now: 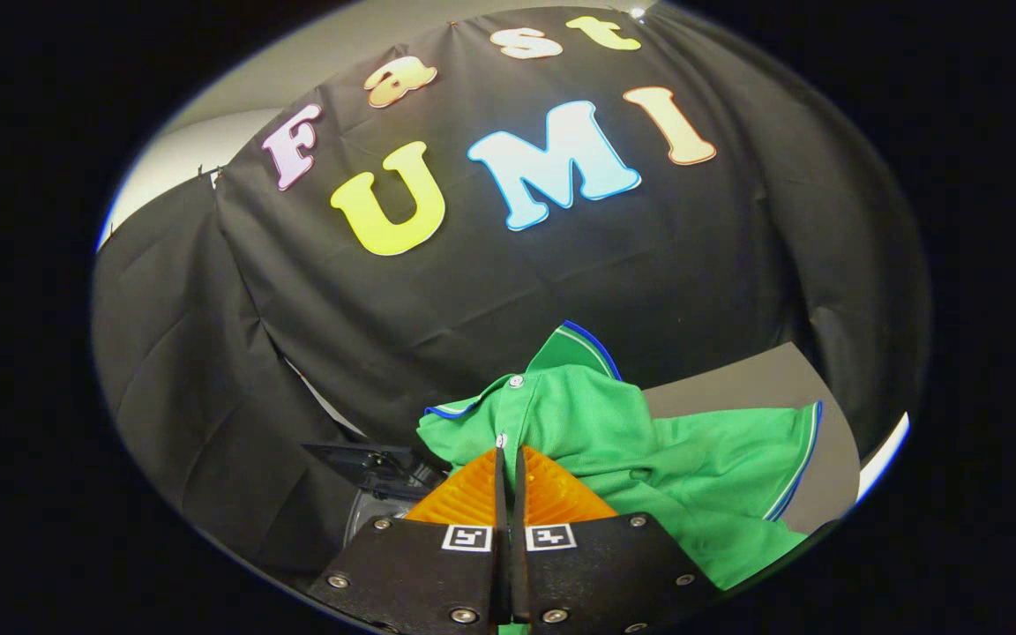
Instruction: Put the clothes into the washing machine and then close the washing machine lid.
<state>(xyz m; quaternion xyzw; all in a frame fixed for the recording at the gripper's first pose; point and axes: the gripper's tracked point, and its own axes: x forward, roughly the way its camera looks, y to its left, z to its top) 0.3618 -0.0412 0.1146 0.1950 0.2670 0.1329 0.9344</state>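
Pinching green polo shirt (pixel 614 432) at its button placket, fingers (pixel 464 494) clamped together, grey table (pixel 737 379) behind.

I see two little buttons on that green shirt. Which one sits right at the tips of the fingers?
The lower button, on the green shirt where the hand-held gripper pinches the fabric. The other button lies farther up the placket, beyond the fingers.

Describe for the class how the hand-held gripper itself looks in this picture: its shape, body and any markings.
The gripper has two wedge-shaped fingers with ribbed surfaces, tapering to a point and meeting along a narrow seam. Each is mounted on a flat black plate fastened with round silver screws. A small square black-and-white marker tag sits on each plate, beside the seam.
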